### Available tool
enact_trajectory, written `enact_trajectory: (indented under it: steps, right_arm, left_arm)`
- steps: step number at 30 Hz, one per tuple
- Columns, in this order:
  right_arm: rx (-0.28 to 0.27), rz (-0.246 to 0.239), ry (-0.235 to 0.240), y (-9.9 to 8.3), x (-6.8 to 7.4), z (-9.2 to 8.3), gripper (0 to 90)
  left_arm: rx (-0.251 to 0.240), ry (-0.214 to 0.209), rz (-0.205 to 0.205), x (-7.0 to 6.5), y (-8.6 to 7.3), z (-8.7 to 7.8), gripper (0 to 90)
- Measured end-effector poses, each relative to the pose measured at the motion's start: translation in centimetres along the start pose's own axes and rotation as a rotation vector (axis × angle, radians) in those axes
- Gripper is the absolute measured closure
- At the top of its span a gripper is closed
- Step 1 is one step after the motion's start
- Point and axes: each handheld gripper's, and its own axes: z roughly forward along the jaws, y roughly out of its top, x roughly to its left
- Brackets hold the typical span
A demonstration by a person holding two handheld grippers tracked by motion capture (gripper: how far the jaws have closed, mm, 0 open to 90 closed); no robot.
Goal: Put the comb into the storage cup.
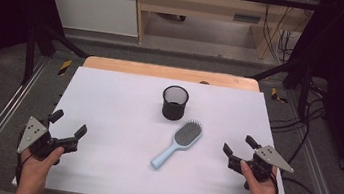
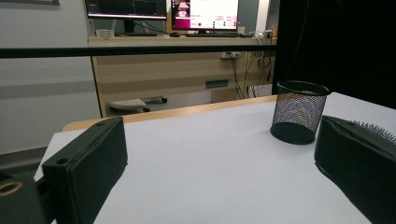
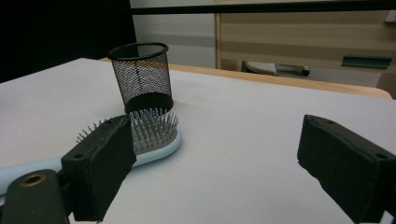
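the hairbrush (image 1: pixel 178 143) is lying flat around the middle of the bench (image 1: pixel 100 168), bristles up, pale blue handle pointing toward the near edge and angled a bit to the left. just behind its head stands a black mesh cup (image 1: pixel 175 102), upright, close to the brush head, but i can't tell if they touch. can't really see into the cup well enough to say what's in it, the mesh looks see-through in the right gripper view (image 3: pixel 141 77) and nothing pokes above the rim.

left tongs (image 1: pixel 68 127) sit near the bench's near-left corner, jaws spread apart with nothing between them. right tongs (image 1: pixel 239 144) are near the right edge, jaws also wide apart and holding nothing, pointed toward the brush (image 3: pixel 149 135). both are well apart from the brush, with bare white surface between each and the brush. a strip of wood shows along the far edge of the bench.
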Motion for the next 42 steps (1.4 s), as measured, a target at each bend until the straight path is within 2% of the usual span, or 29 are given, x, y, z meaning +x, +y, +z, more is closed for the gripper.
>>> enact_trajectory:
  steps: [6, 8, 13, 15, 16, 17, 18, 20, 23, 27, 29, 33, 37, 39, 42]
  right_arm:
    - [0.016, 0.003, -0.009, 0.0, 0.0, 0.1, 11.0]
    - [0.040, 0.009, -0.025, -0.1, 0.0, 0.2, 9.5]
    - [0.063, 0.006, -0.039, -0.2, 0.3, 0.5, 8.9]
    - [0.073, -0.002, -0.038, -0.2, 0.5, 0.5, 12.3]
    - [0.094, -0.016, -0.039, -0.2, 0.7, 0.5, 26.5]
    - [0.098, -0.026, -0.024, -0.2, 0.8, 0.5, 33.2]
    - [0.098, -0.026, -0.024, -0.2, 0.8, 0.5, 33.2]
    - [0.117, -0.039, -0.014, 0.0, 1.1, 0.5, 45.7]
    - [0.123, -0.061, -0.022, 0.8, 1.5, 0.8, 57.6]
    - [0.118, -0.071, -0.023, 1.6, 1.7, 1.0, 64.6]
    - [0.120, -0.088, -0.019, 2.4, 1.9, 1.3, 72.9]
    - [0.124, -0.116, -0.005, 3.8, 2.0, 2.1, 83.7]
    - [0.145, -0.140, 0.015, 5.3, 2.2, 3.4, 89.5]
    - [0.156, -0.141, 0.018, 5.5, 2.3, 3.8, 89.9]
    - [0.195, -0.164, 0.019, 6.3, 2.3, 5.5, 90.0]
  left_arm:
    - [0.009, 0.007, -0.001, 0.0, -0.1, 0.0, 2.7]
    - [0.012, 0.009, -0.001, 0.0, -0.1, 0.1, 2.8]
    - [0.020, 0.010, 0.005, -0.1, -0.2, 0.1, 2.9]
    - [0.022, 0.009, 0.007, -0.2, -0.2, 0.1, 2.9]
    - [0.024, 0.010, 0.010, -0.3, -0.2, 0.1, 2.9]
    - [0.024, 0.010, 0.010, -0.3, -0.2, 0.1, 2.9]
    - [0.024, 0.009, 0.012, -0.3, -0.2, 0.1, 2.9]
    - [0.026, 0.012, 0.013, -0.3, -0.2, 0.1, 2.9]
    - [0.031, 0.014, 0.011, -0.4, -0.3, 0.1, 2.9]
    - [0.030, 0.014, 0.010, -0.4, -0.3, 0.1, 3.0]
    - [0.030, 0.015, 0.010, -0.3, -0.4, 0.1, 3.0]
    - [0.031, 0.016, 0.009, -0.3, -0.4, 0.1, 3.1]
    - [0.032, 0.014, 0.011, -0.4, -0.4, 0.2, 3.2]
    - [0.033, 0.014, 0.012, -0.4, -0.4, 0.2, 3.2]
    - [0.034, 0.014, 0.011, -0.4, -0.4, 0.2, 3.2]
